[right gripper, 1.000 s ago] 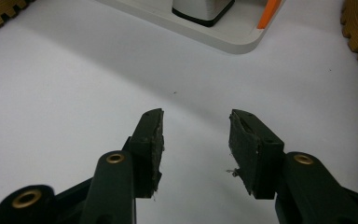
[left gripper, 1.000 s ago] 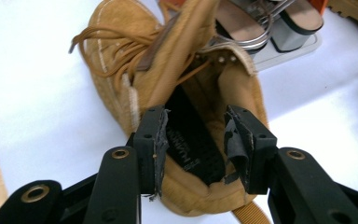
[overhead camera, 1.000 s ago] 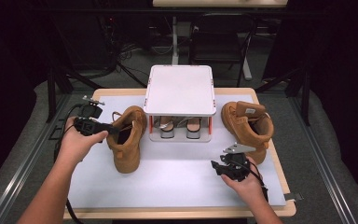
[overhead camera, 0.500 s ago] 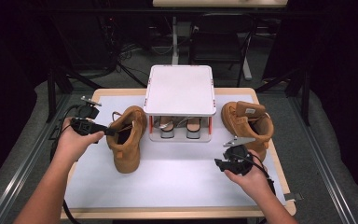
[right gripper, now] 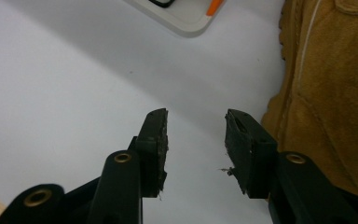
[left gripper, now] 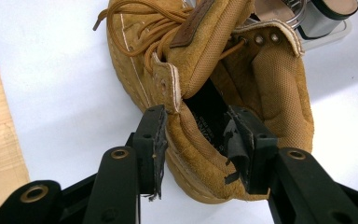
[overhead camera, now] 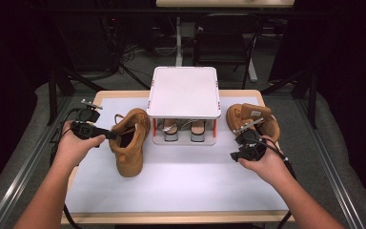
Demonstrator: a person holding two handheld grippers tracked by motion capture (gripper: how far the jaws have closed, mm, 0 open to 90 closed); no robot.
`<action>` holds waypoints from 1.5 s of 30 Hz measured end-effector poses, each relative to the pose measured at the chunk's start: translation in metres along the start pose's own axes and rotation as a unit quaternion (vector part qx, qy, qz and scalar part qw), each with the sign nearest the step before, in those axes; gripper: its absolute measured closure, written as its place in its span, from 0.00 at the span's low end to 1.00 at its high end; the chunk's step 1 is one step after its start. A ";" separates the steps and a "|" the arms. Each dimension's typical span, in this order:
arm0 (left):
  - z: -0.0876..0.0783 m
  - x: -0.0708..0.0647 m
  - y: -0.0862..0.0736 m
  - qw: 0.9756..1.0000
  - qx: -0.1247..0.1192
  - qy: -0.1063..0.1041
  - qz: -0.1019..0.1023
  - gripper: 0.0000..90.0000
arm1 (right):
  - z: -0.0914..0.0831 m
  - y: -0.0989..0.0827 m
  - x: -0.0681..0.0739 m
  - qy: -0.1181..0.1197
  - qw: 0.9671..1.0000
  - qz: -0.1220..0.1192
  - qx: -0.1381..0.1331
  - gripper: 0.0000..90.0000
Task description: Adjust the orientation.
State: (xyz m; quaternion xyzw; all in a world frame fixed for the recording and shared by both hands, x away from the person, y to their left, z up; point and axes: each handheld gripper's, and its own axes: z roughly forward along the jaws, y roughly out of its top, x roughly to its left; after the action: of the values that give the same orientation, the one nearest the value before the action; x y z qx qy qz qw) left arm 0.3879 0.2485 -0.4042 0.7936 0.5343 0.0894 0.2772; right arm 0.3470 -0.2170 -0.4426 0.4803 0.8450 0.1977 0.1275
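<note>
Two tan boots are in play on the table (overhead camera: pixel 181 191): the left boot (overhead camera: pixel 129 143) lies at about 9 o'clock from the white rack (overhead camera: pixel 183 93), the right boot (overhead camera: pixel 255 119) at about 3 o'clock from it. The left gripper (left gripper: pixel 193 140) is clamped on the left boot's collar, one jaw outside the suede wall and the other inside the opening. The right gripper (right gripper: pixel 196 140) stands open with nothing between its jaws, which have just been closing a little; the right boot sits at its 2 o'clock, just beside the right jaw.

The step in hand appears to be the second grasp, so that both boots can be carried to the rack. It is best done by copying the left grip: the right gripper should be swung toward the boot's opening, one jaw slipped inside the collar and one kept outside, and the jaws shut on the firm rim rather than on the soft tongue. The jaws should be widened again before the approach, since the padded collar is thick. How the right boot's opening is turned cannot be judged surely from the high view, so the approach should be slow. The left boot should be held quiet meanwhile, laces (left gripper: pixel 140 23) clear of the jaws.
</note>
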 end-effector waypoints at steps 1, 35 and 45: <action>0.000 0.000 0.000 1.000 0.000 0.000 0.001 0.65 | -0.002 0.003 -0.002 -0.002 1.000 -0.005 0.014 0.66; -0.001 -0.002 0.003 1.000 0.003 0.001 0.003 0.63 | -0.034 0.054 -0.053 -0.021 0.990 0.038 0.136 0.65; 0.000 -0.003 0.004 1.000 0.003 0.001 0.004 0.63 | -0.031 0.055 -0.061 -0.049 0.987 0.032 0.152 0.64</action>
State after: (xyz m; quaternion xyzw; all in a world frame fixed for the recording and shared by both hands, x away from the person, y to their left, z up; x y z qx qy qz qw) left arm 0.3897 0.2449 -0.4021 0.7964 0.5315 0.0898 0.2743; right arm 0.4067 -0.2506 -0.3889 0.5299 0.8422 0.0470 0.0875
